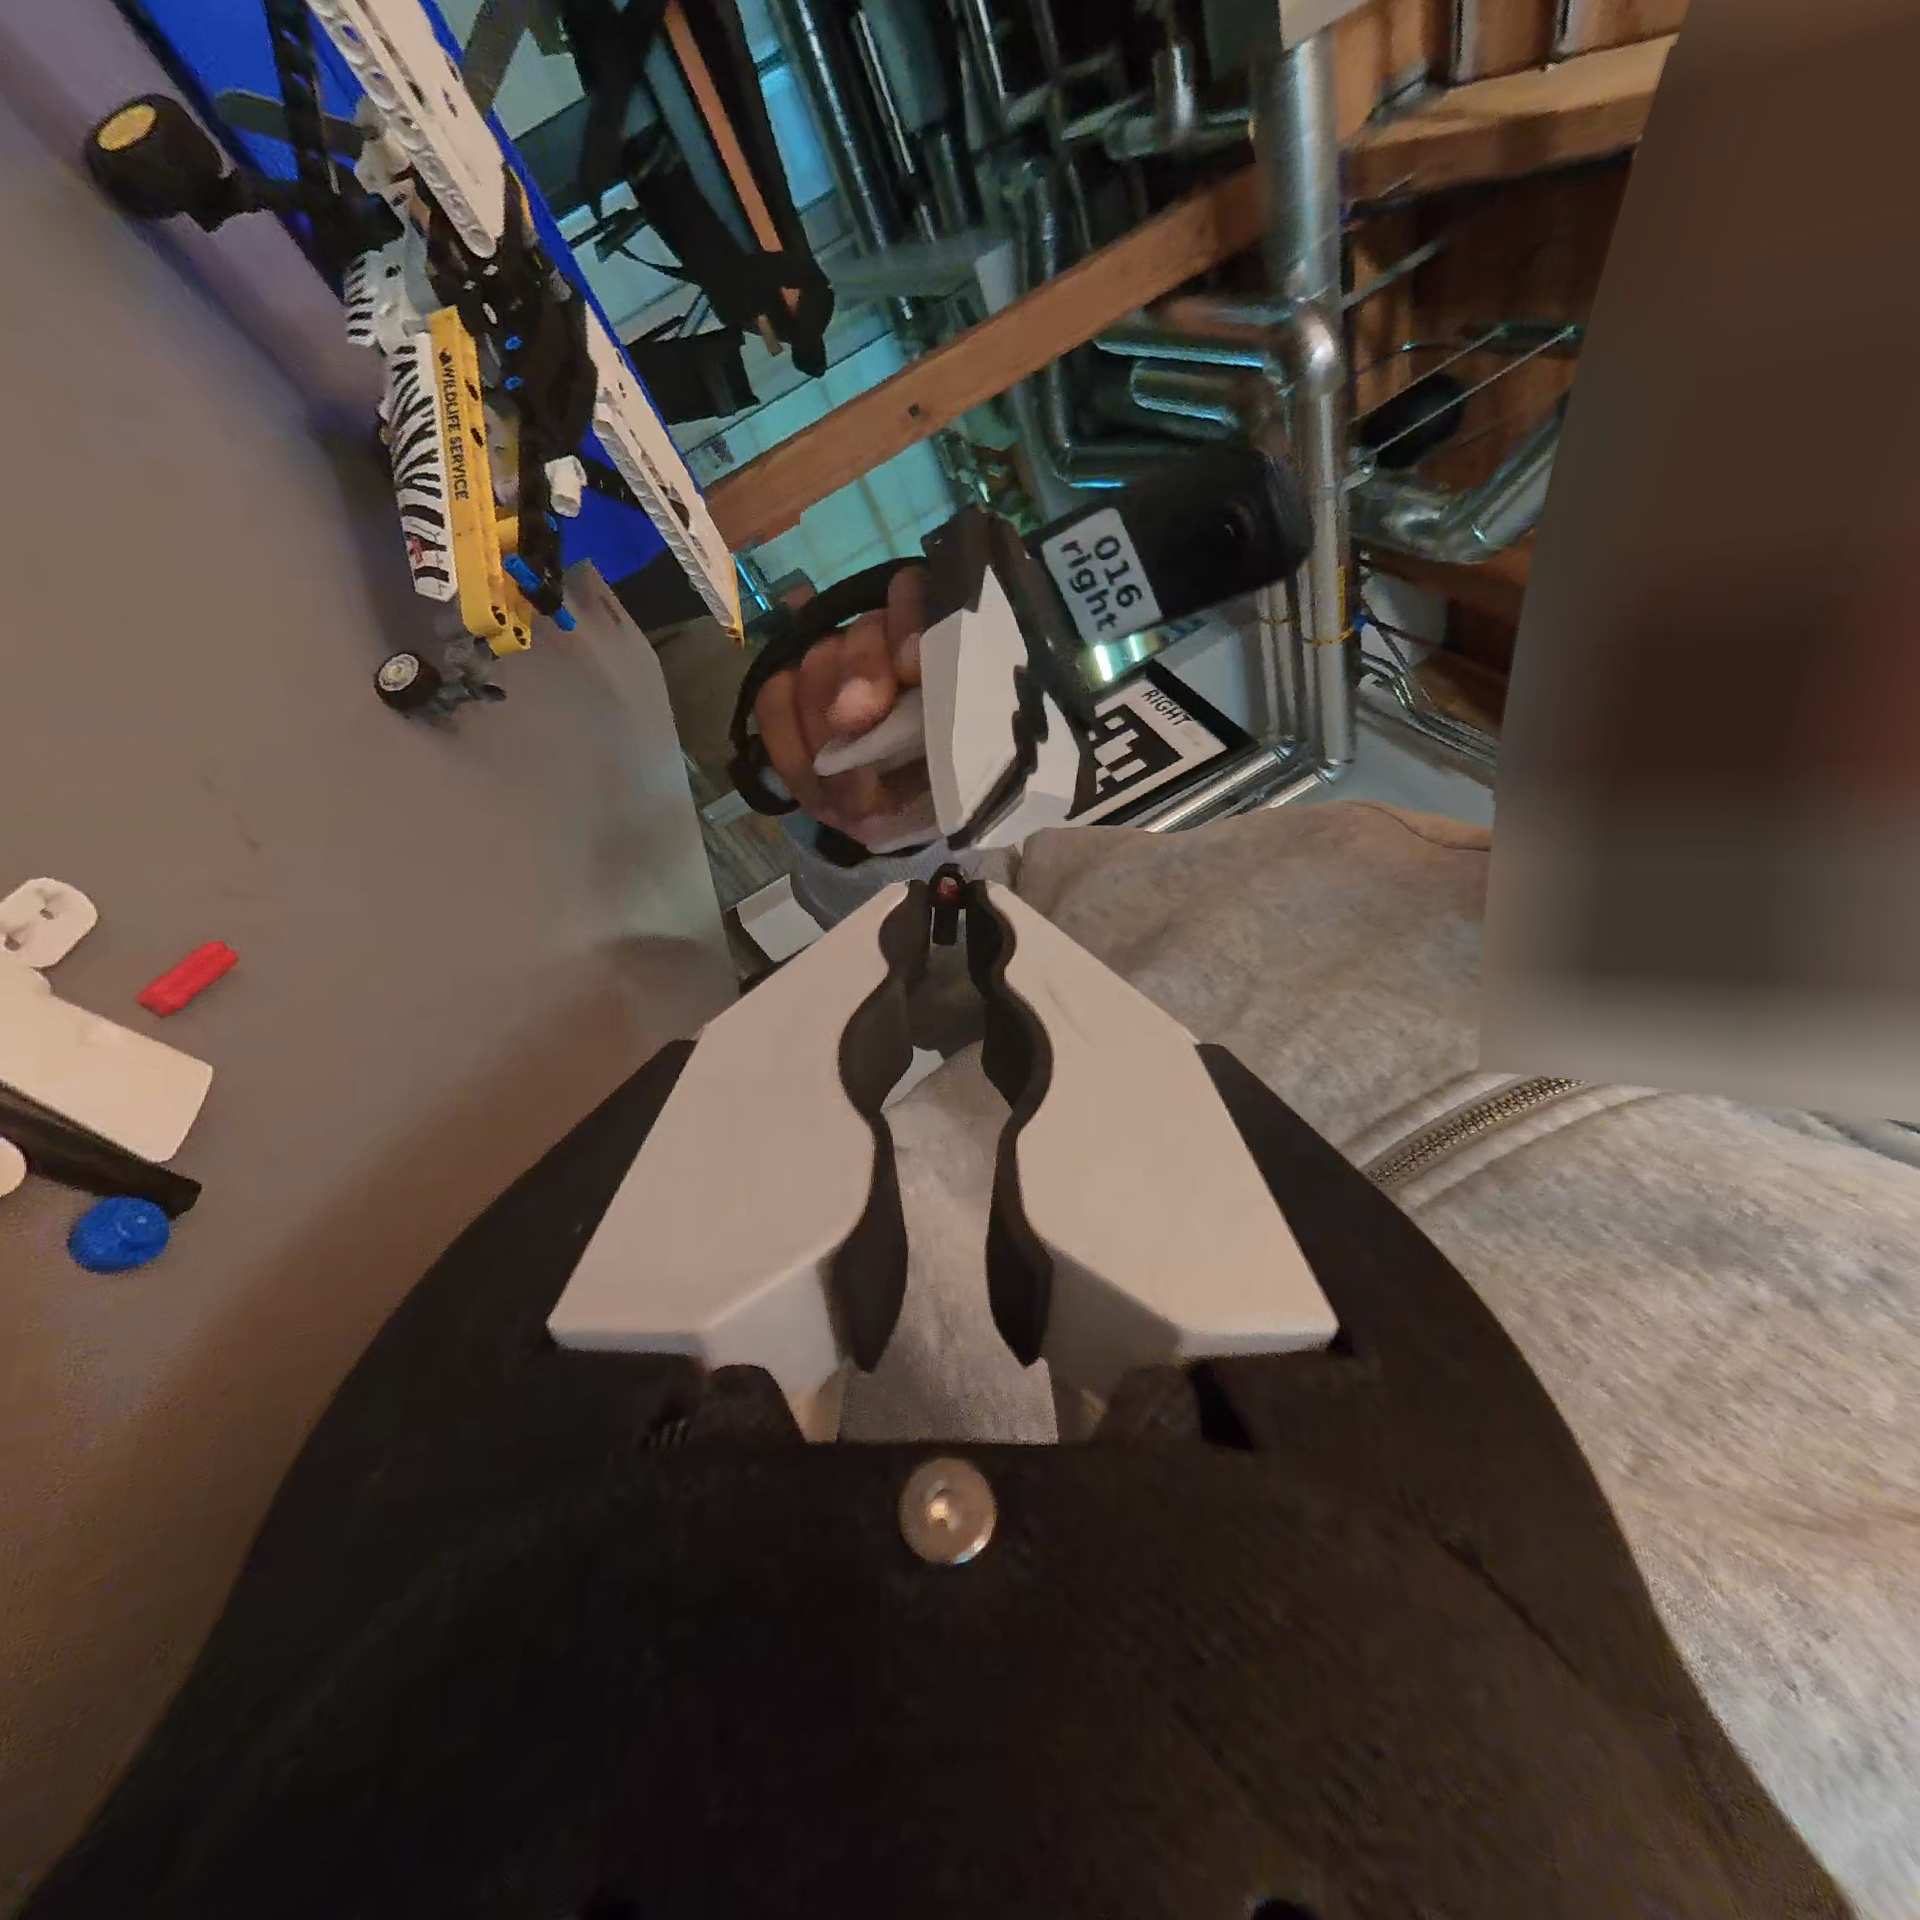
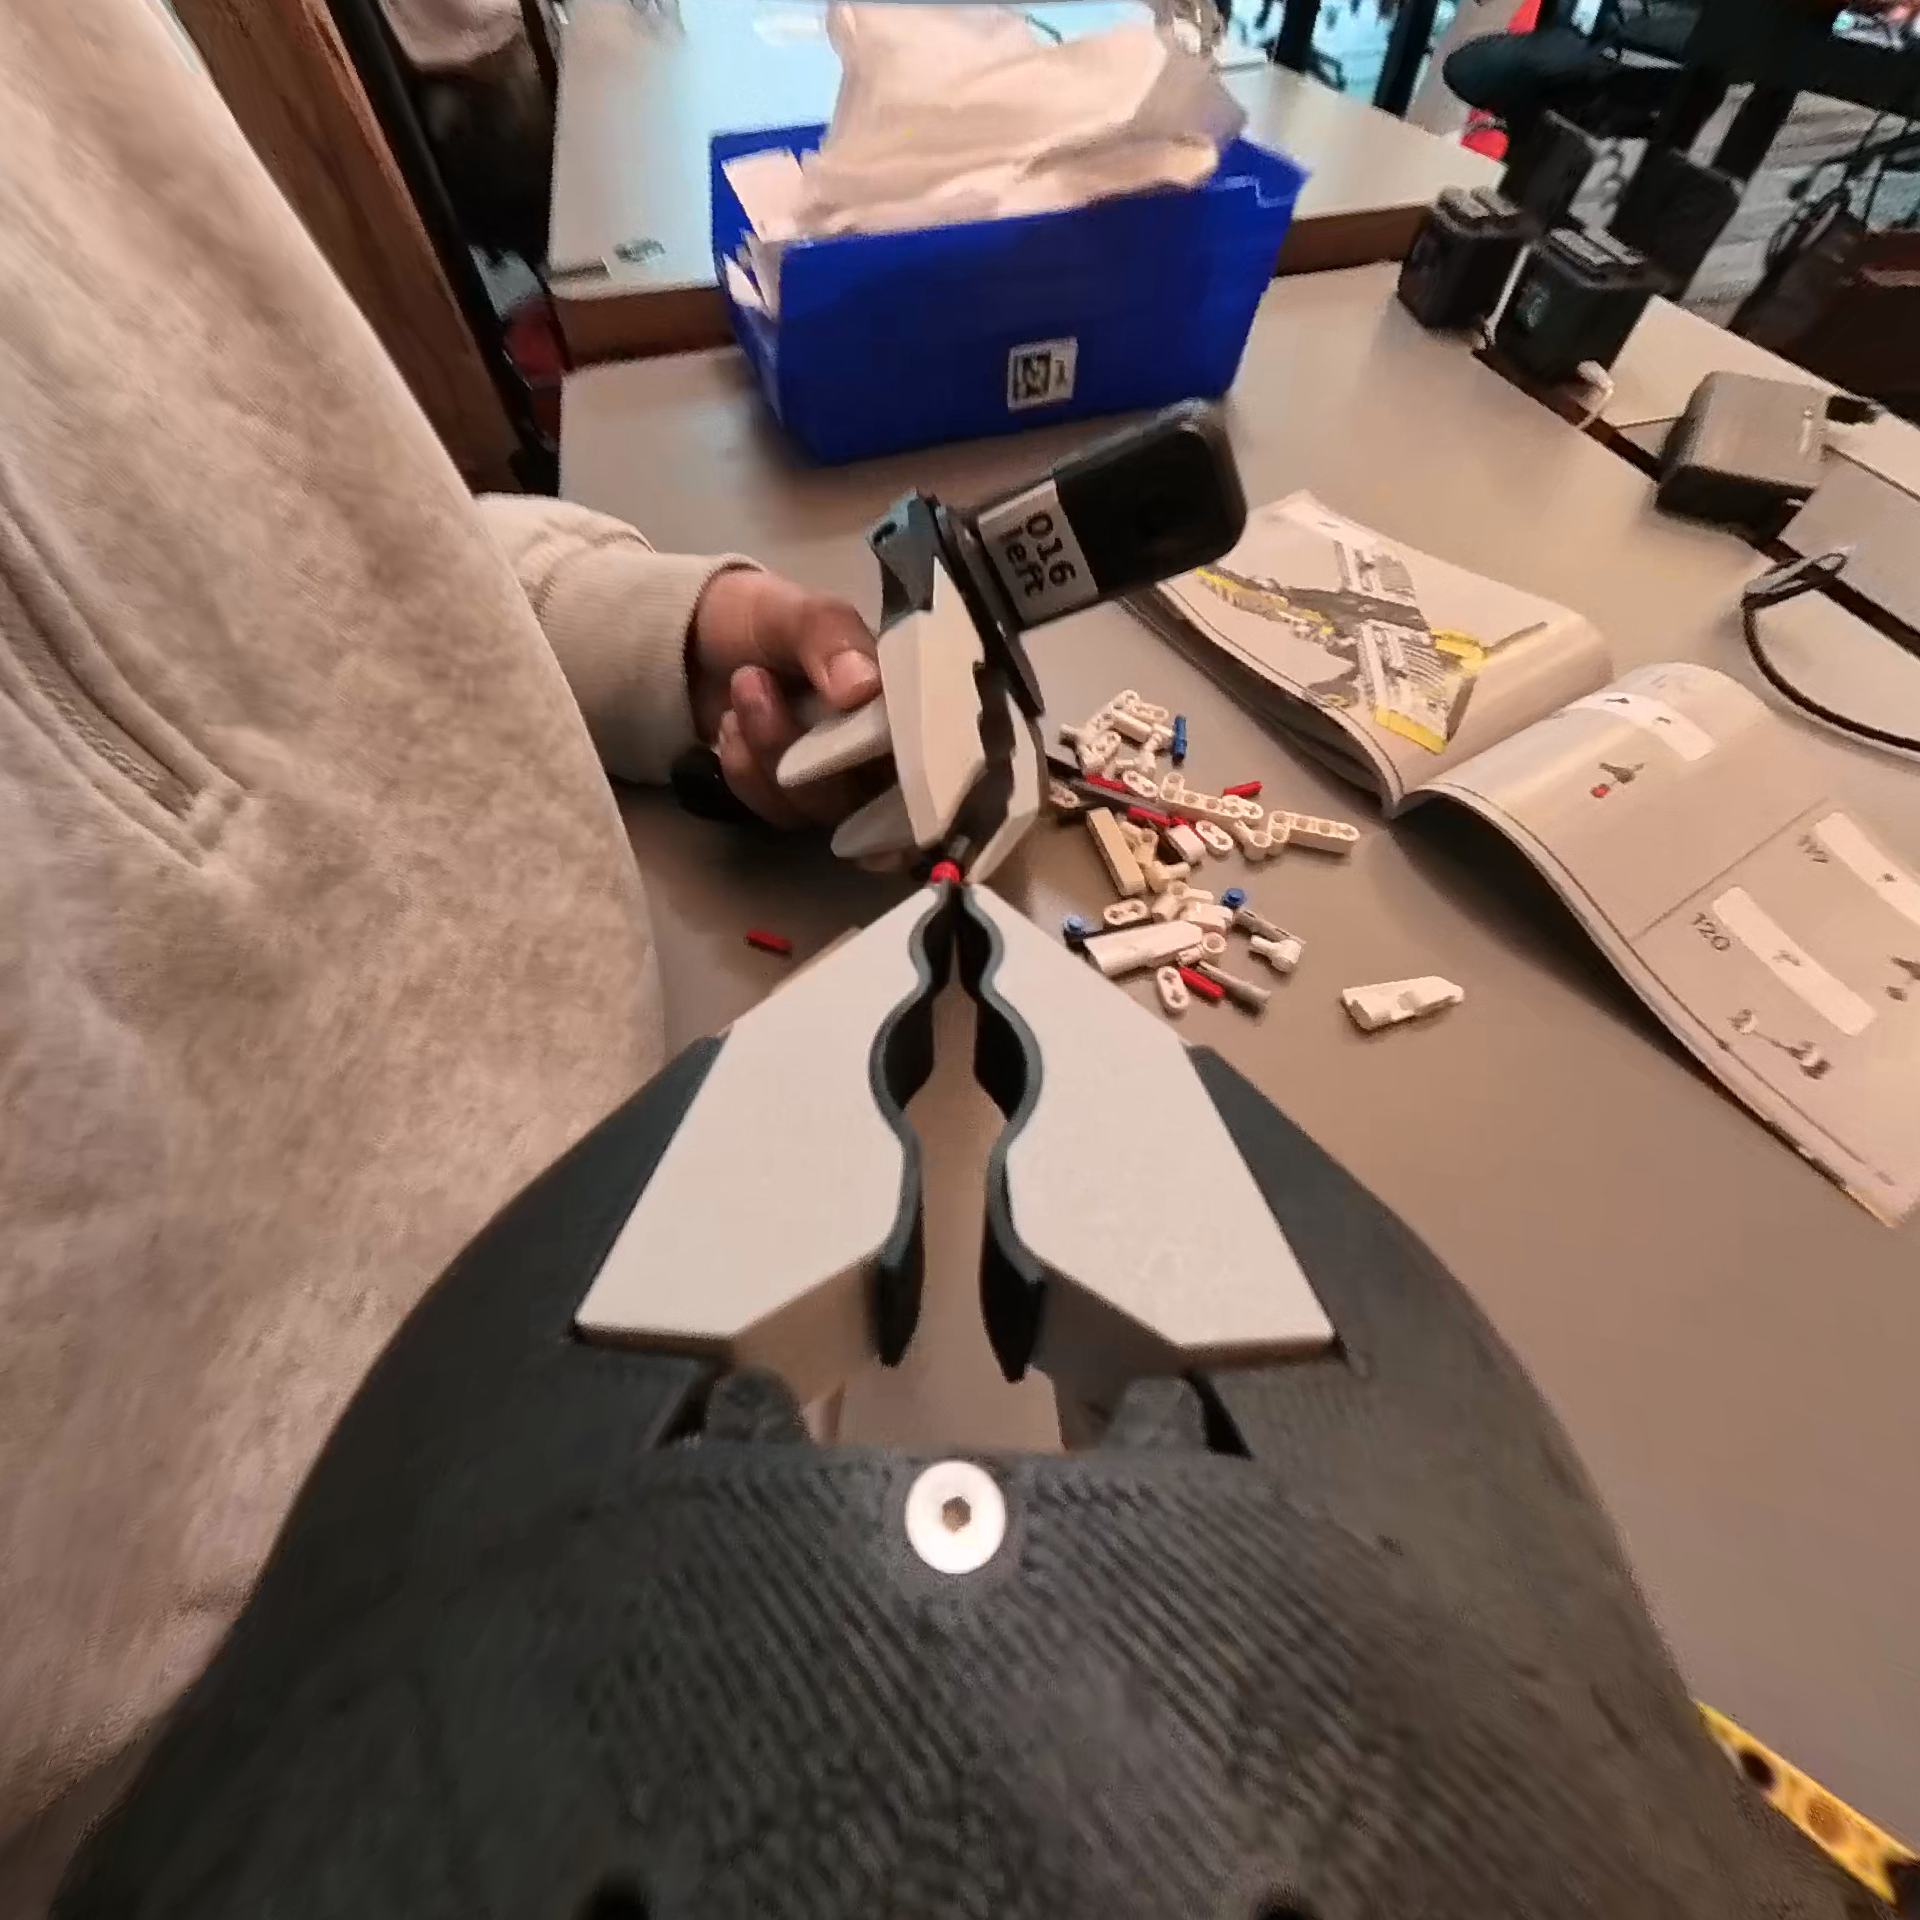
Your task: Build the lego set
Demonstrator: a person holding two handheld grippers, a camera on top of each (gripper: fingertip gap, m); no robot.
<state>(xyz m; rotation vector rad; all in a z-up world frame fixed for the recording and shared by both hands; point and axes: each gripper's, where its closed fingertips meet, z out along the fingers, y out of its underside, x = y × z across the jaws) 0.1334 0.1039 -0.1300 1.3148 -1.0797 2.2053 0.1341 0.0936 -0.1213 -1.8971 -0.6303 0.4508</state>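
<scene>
— Red pin (image 2: 943, 871), tiny, sits right where the two gripper tips meet, off the worktop (image 2: 1455, 1195) in mid-air. Why there?

— My guess: one hands it to the other, or both are pressing it into something dark behind it. Left gripper (image 1: 943, 906) is nearly pressed together, pinching the pin's end; right gripper (image 2: 951, 902) is likewise narrowed onto it.

— Poses?

— Tip to tip, each hand (image 2: 774, 691) wrapped on its handle, held in front of the person's chest.

— The rest?

— Loose pieces (image 2: 1174, 842) lie beside the open booklet (image 2: 1558, 727); the part-built model (image 1: 457, 416) stands well apart.
</scene>
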